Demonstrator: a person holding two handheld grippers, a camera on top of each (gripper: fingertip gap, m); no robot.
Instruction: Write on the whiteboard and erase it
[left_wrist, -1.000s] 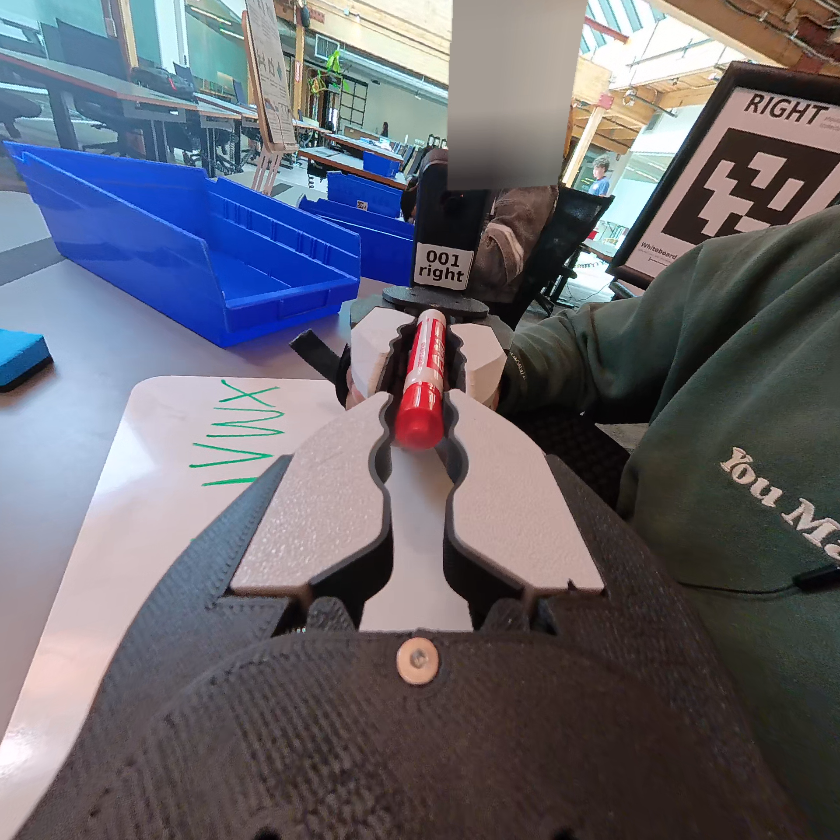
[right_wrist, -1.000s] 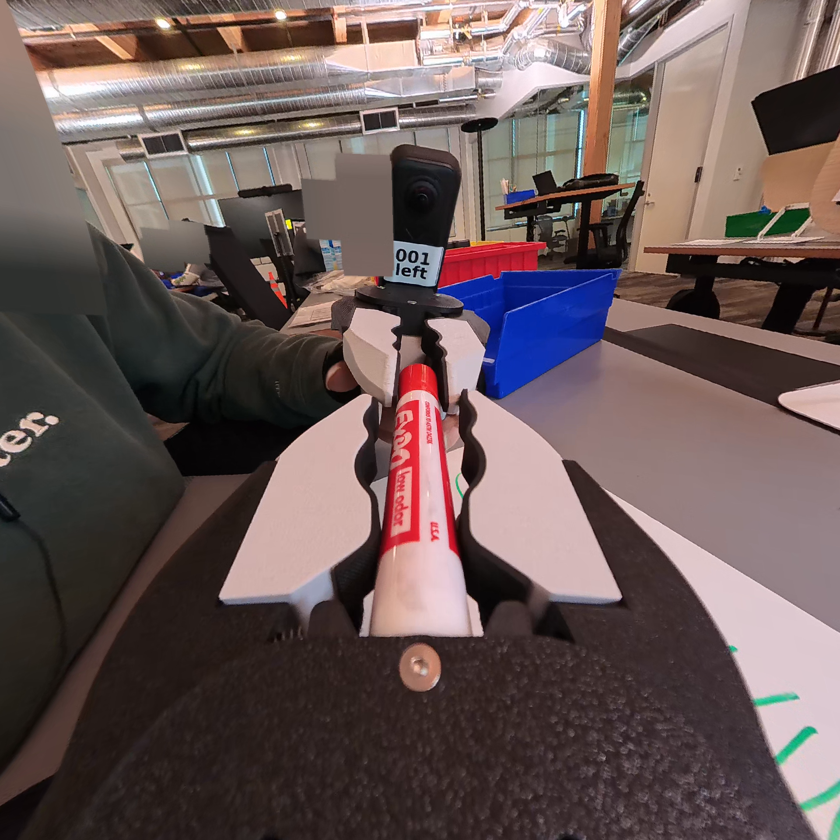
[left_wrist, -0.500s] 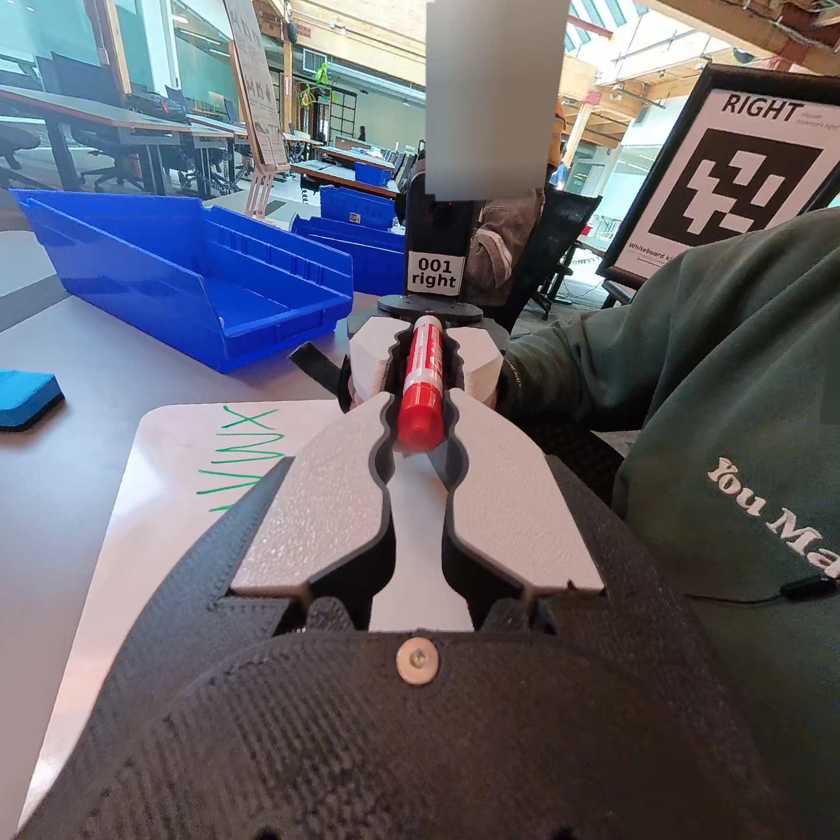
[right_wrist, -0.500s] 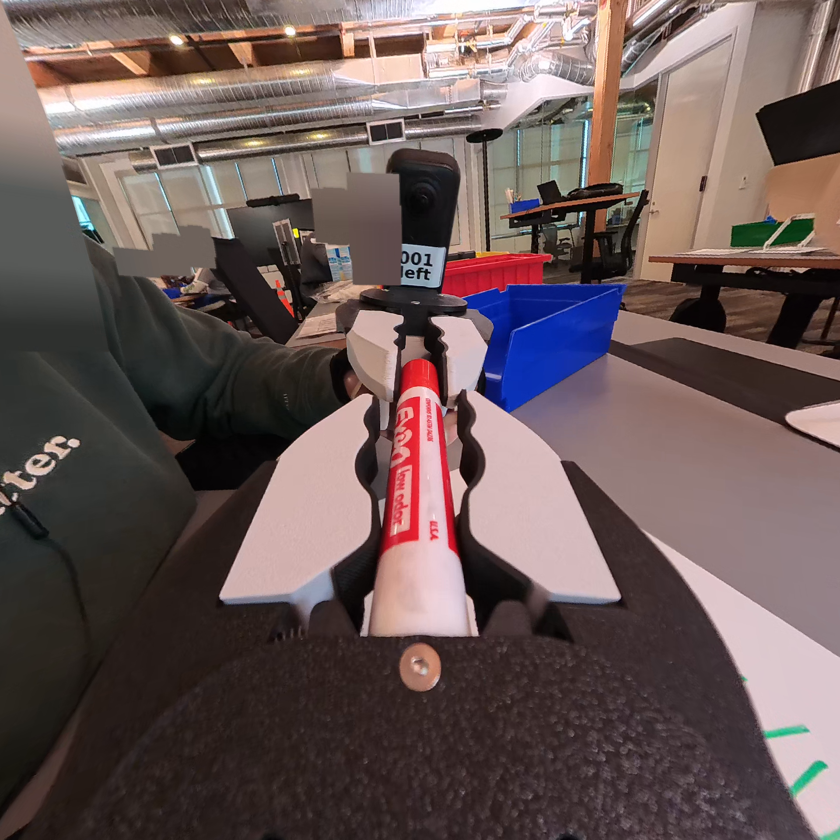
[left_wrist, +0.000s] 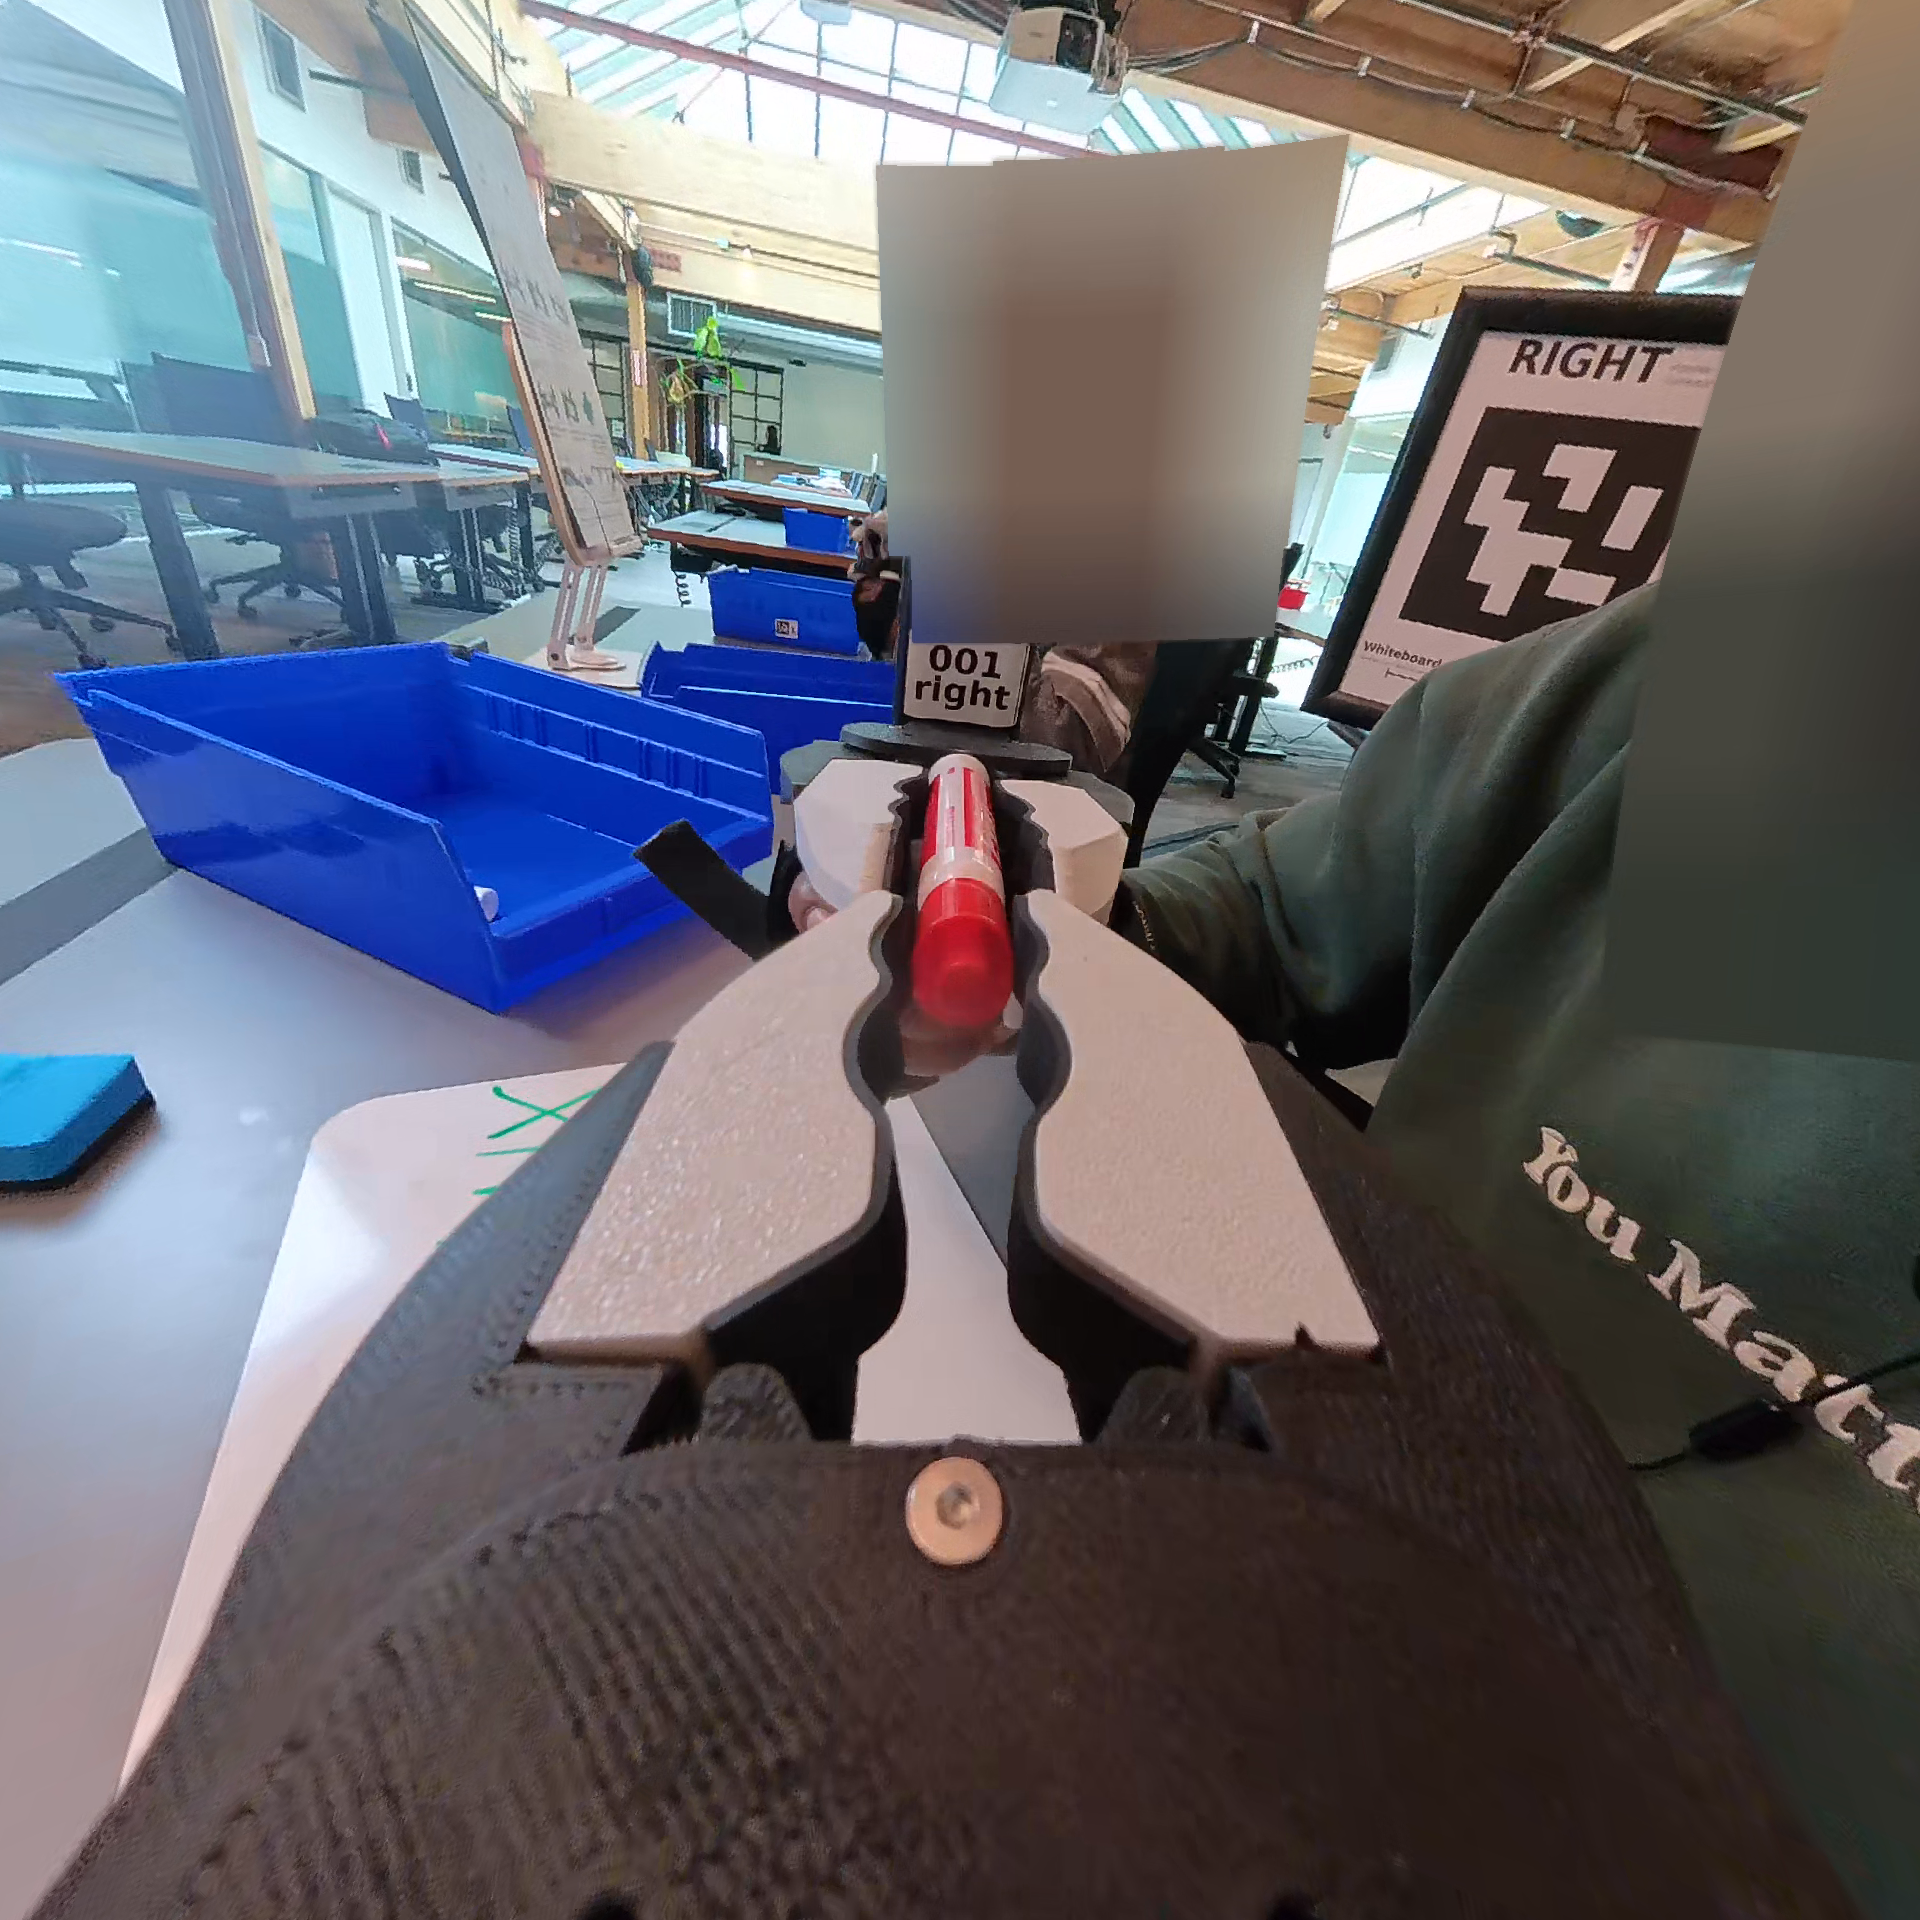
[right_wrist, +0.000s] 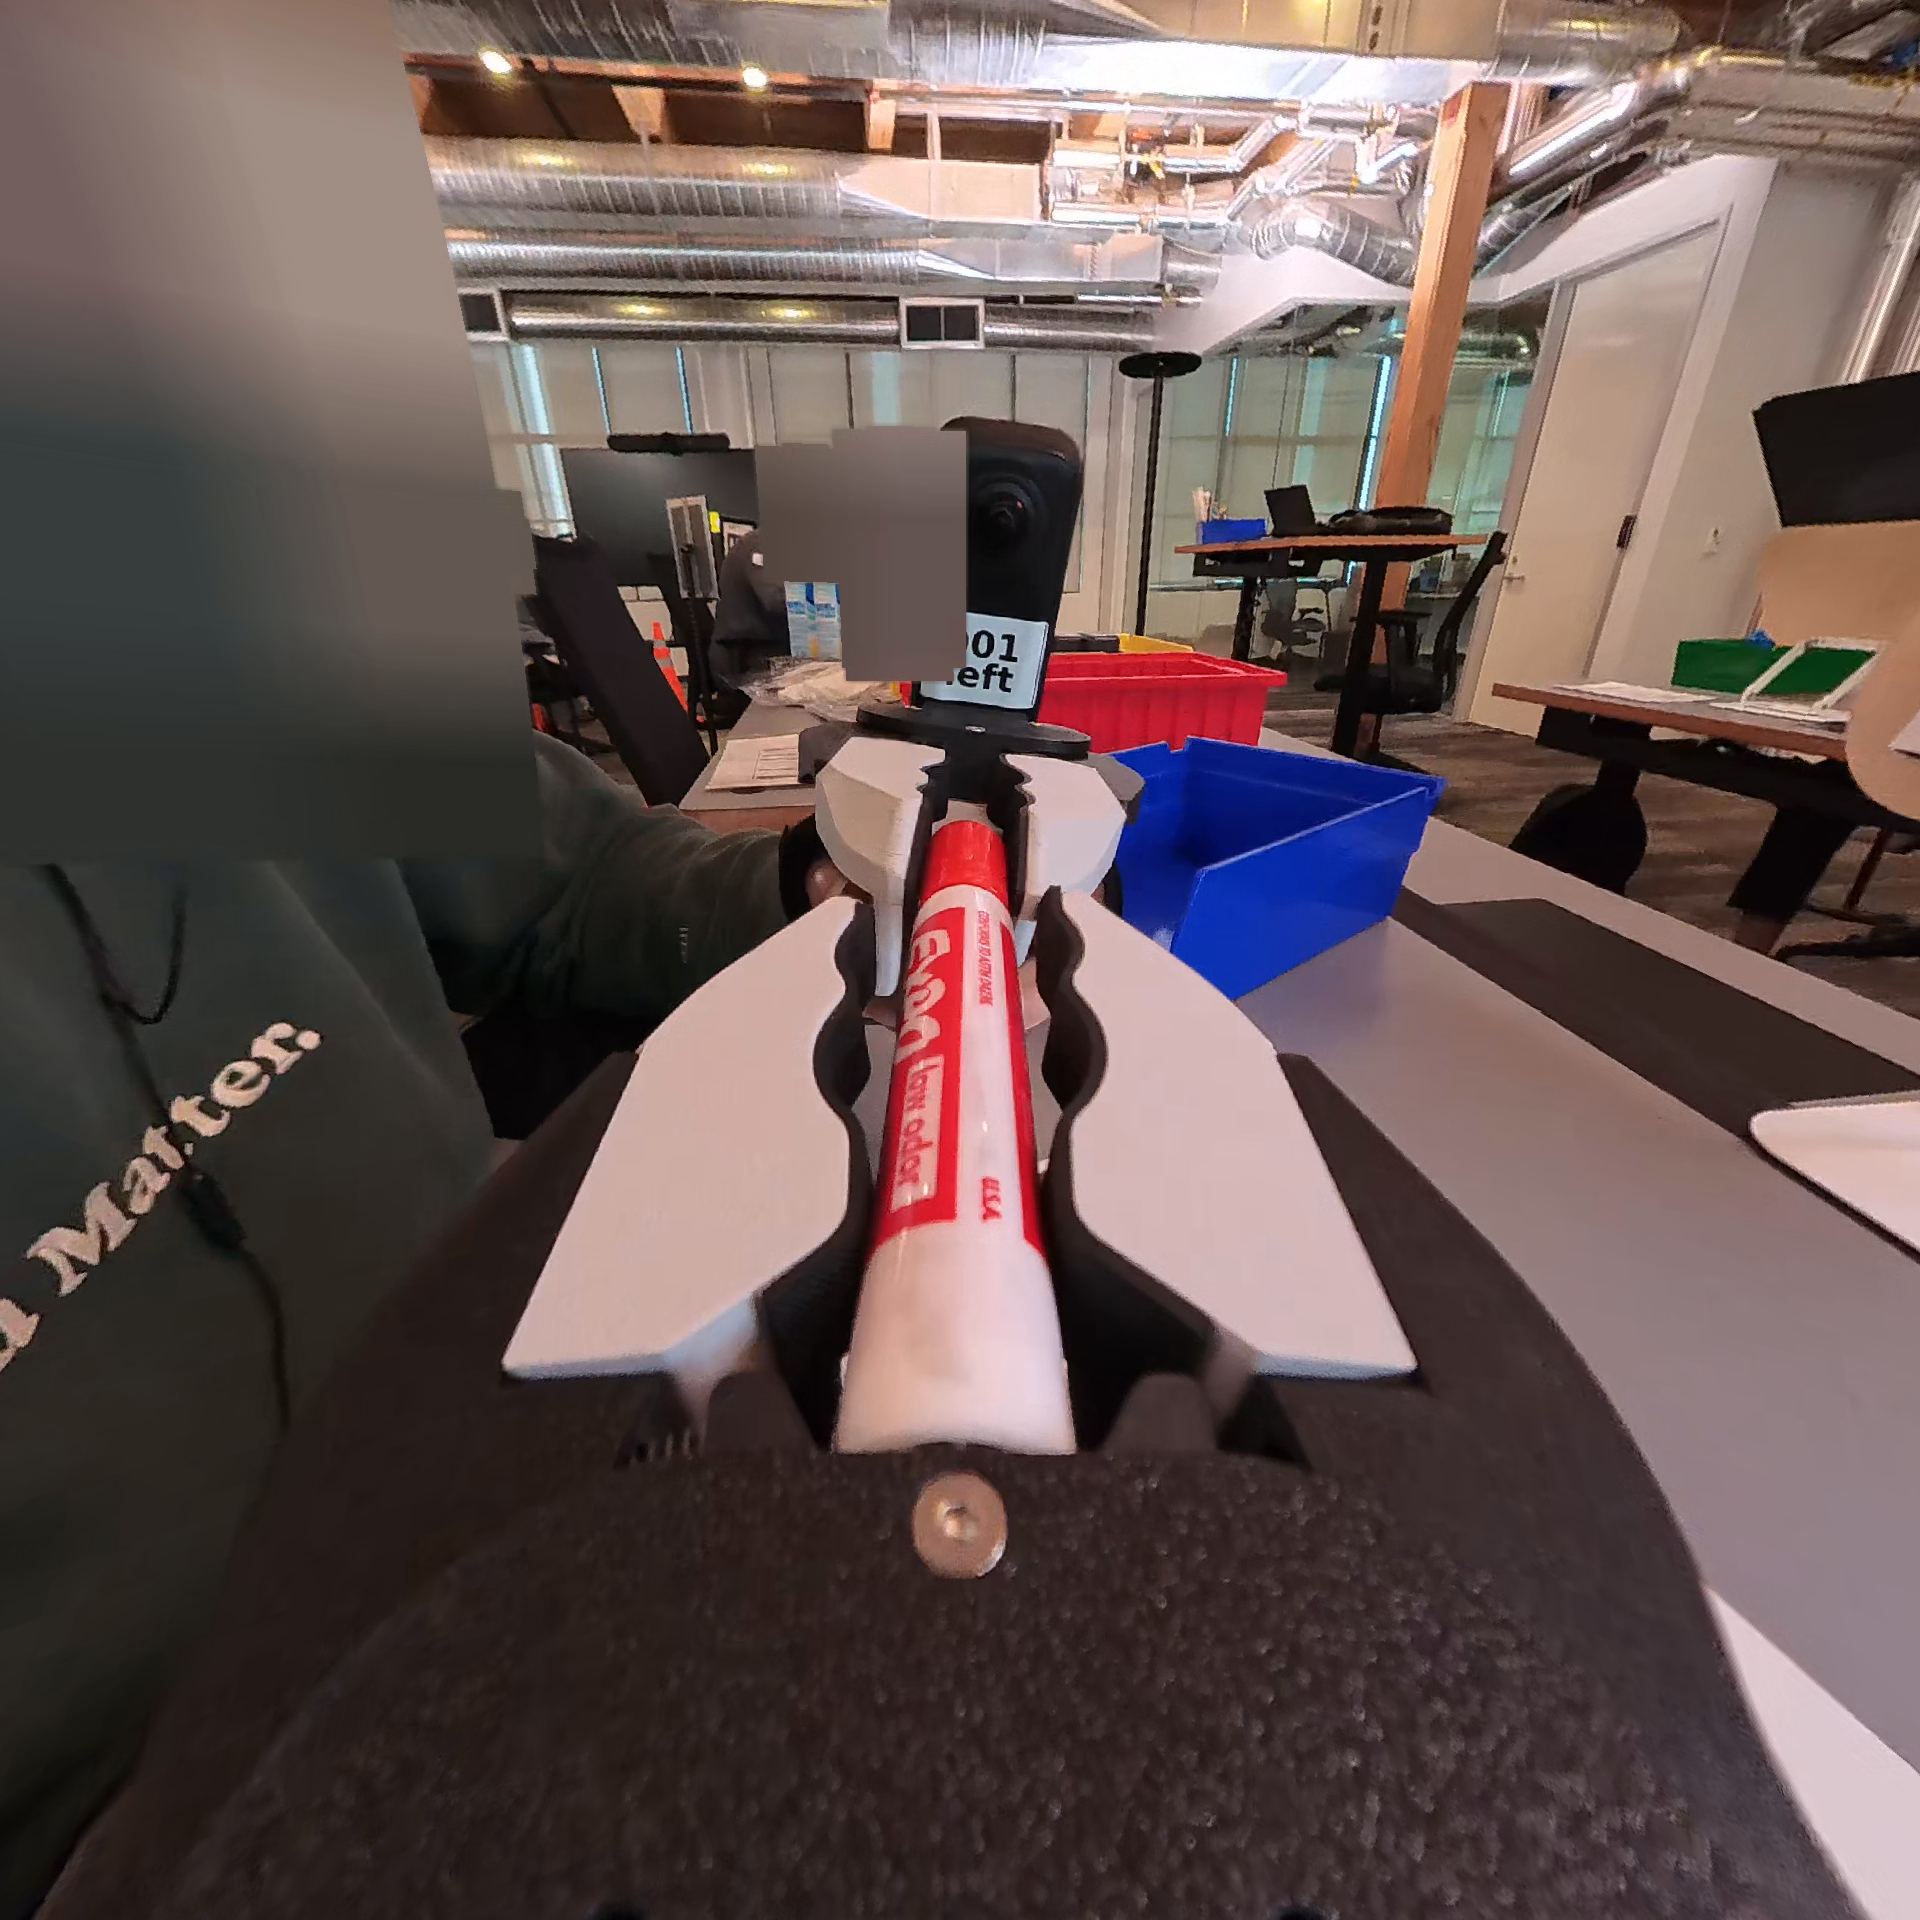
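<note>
We hold the red marker (right_wrist: 961, 1132) lengthwise in the clenched right gripper (right_wrist: 956, 935); the left gripper (left_wrist: 951, 971) closes on its cap. Green strokes (left_wrist: 530, 1127) already mark the whiteboard (left_wrist: 343, 1247). Erasing remains, the blue eraser (left_wrist: 62, 1112) lying well aside.

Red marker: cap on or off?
On. The marker held in the right hand-held gripper shows its red cap facing the left hand-held gripper, no tip exposed.

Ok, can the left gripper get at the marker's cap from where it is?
Likely yes. The red cap points straight at the left gripper and sits between its jaws, with nothing in the way. The right gripper clamps the barrel. Whether the left already pinches is unclear.
</note>
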